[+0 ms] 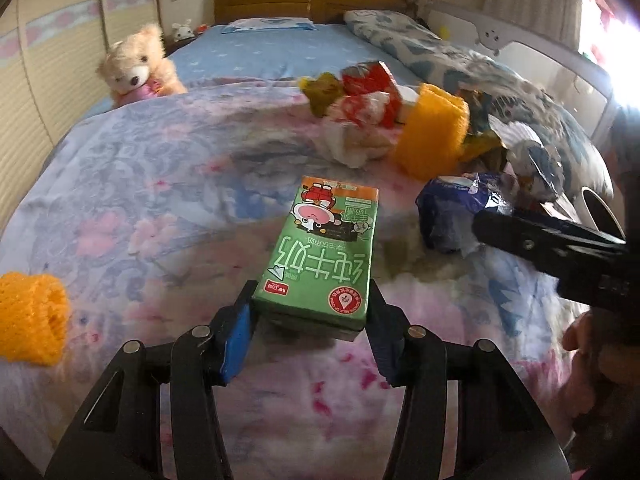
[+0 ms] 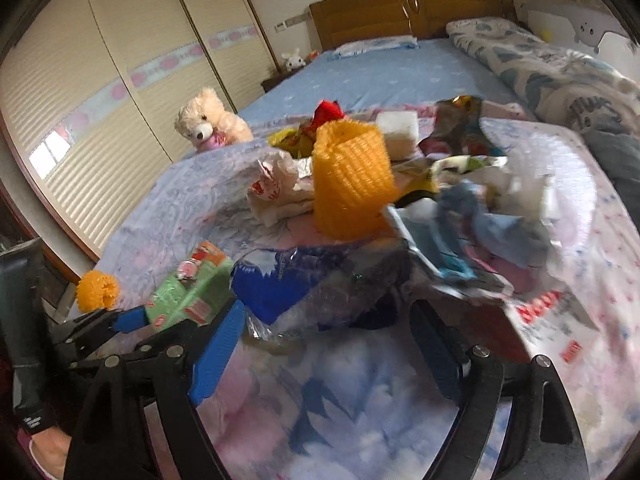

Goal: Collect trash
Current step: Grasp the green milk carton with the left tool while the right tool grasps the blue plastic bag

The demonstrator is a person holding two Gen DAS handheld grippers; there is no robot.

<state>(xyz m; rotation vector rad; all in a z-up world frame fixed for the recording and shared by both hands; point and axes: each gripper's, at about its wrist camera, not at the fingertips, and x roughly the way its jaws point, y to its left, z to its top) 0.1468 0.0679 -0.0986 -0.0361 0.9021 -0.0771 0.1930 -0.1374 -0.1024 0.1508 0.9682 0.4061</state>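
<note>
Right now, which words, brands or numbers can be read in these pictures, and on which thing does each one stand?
"纯牛奶": large white characters on the green milk carton, seen upside down.
Red round seal and small red logo on the carton's near end: too small to read.
Small print near the cartoon cow on the carton: too small.
Red letters on the white wrapper: blurred, unreadable.
Red print on the crumpled white bag: unreadable.
Blue wrapper: print unreadable.

— Where do your two lenses sit?
— Each rides behind my jaws, tilted down, close over the bed.
— What do they share?
— The green milk carton, the upright orange mesh sleeve, the teddy bear and the headboard.
</note>
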